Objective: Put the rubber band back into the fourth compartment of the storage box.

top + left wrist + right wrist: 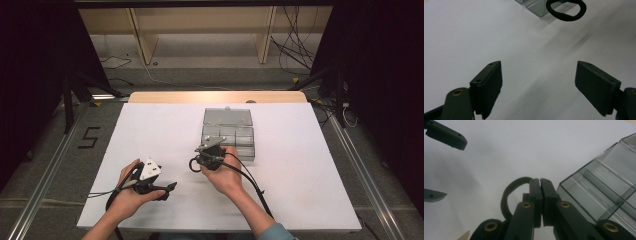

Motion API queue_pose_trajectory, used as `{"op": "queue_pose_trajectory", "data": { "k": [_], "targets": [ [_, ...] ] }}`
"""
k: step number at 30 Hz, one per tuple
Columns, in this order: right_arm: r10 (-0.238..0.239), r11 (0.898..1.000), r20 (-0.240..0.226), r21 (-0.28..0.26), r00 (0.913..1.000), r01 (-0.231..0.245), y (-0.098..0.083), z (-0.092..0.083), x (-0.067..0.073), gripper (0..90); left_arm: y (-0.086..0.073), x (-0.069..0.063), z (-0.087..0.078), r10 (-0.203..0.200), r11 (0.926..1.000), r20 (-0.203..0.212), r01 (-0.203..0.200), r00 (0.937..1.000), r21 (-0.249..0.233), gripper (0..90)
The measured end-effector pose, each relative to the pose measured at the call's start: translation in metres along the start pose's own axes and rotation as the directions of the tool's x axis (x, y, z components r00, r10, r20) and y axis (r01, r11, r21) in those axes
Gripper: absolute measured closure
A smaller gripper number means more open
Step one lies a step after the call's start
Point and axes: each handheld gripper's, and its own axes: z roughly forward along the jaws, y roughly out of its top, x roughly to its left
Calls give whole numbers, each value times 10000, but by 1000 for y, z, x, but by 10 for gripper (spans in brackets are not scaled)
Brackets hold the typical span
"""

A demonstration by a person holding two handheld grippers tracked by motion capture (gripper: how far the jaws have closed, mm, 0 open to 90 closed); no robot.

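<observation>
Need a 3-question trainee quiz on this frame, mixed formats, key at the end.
1. True or false: the right gripper is shut on the black hair tie.
2. Multiple choice: the left gripper has its jaws A) open with nothing between them, B) shut on the hair tie, C) shut on the box lid.
3. Short answer: in the high view, where does the clear compartment box sit relative to the right gripper?

Key
1. True: the jaws meet on the band, and its loop hangs out to one side.
2. A.
3. Just beyond it on the white table, with the lid open toward the far edge.
</observation>
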Motion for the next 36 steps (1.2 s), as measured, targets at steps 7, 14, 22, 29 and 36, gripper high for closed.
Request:
{"op": "queue_pose_trajectory", "data": {
  "k": [7,14,22,29,36],
  "targets": [
    [11,10000,69,5,10000,-11,4,-3,-2,892,0,0,0,-13,10000,19,13,10000,8,218],
    [-15,10000,125,-3,9999,15,7,-4,-4,892,0,0,0,-8,10000,27,8,10000,25,218],
    [7,10000,146,-2,9999,-7,8,-5,-5,892,0,0,0,-29,10000,28,29,10000,-28,220],
    [29,10000,224,-49,9997,-28,10,-7,-8,892,0,0,0,-26,10000,25,26,10000,-24,221],
    [-12,9999,299,-149,9996,17,13,-8,-10,892,0,1,-1,-24,10000,10,24,10000,-30,220]
  ]
}}
